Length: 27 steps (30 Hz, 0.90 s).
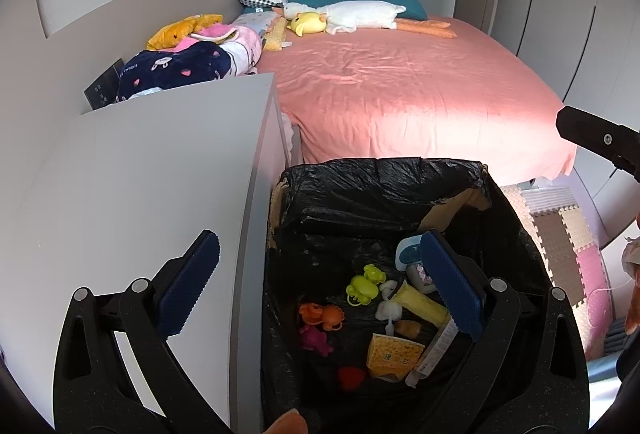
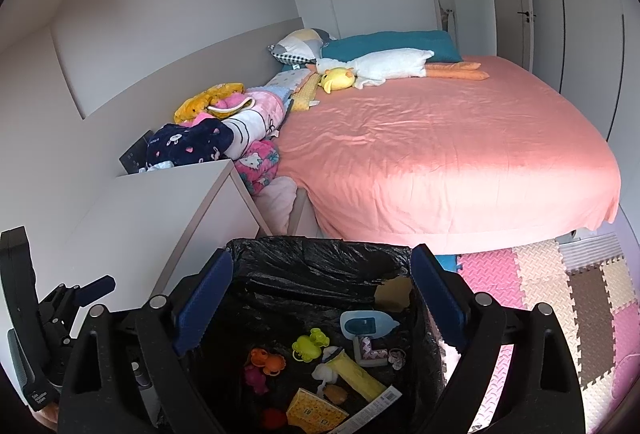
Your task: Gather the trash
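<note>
A bin lined with a black bag (image 1: 380,170) (image 2: 320,250) stands on the floor beside the bed. Inside lie a green toy (image 1: 365,284) (image 2: 310,345), an orange toy (image 1: 322,316), a yellow tube (image 1: 424,308) (image 2: 358,374), a yellow box (image 1: 394,354) (image 2: 316,412) and other small scraps. My left gripper (image 1: 324,286) hangs open over the bin's left rim with nothing between its fingers. Above the bin's mouth my right gripper (image 2: 322,302) is open and empty too. One finger (image 1: 592,134) of the right gripper shows at the right edge of the left wrist view.
A white nightstand (image 1: 160,174) (image 2: 168,202) stands left of the bin. Behind is a bed with a pink sheet (image 1: 400,94) (image 2: 440,154), folded blankets (image 1: 192,58) and plush toys (image 1: 344,16). Foam floor tiles (image 2: 560,294) lie to the right.
</note>
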Tool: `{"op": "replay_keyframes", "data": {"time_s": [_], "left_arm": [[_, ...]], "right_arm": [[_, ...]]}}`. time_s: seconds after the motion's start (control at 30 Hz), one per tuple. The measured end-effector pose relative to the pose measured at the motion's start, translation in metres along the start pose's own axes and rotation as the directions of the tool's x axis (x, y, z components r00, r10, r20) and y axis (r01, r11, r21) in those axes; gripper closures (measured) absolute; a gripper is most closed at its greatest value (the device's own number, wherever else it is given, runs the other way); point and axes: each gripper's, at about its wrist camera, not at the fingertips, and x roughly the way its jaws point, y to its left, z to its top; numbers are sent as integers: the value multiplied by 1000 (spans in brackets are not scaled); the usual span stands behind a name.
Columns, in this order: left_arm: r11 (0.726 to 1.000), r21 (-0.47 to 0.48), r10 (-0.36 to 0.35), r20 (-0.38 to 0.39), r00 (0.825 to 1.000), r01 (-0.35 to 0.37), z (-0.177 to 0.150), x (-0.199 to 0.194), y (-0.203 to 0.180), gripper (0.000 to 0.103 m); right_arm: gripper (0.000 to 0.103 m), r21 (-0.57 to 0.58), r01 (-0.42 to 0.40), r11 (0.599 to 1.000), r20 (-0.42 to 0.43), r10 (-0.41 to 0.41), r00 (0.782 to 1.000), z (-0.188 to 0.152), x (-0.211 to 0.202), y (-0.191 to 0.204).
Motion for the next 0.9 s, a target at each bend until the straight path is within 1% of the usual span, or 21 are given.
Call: {"op": "replay_keyframes", "data": {"time_s": [0.57,0.9], "left_arm": [[1000,-3,-10,15,1000,10,-1,-4,2,6],[999,-24,-23,11,1000,23,-3,-3,7,6]], "right_arm": [[13,-6,1,1000,-3,-1,1000,-1,0,1],[13,-13,-2,1000,-14,2,1000,-7,2,3]]}}
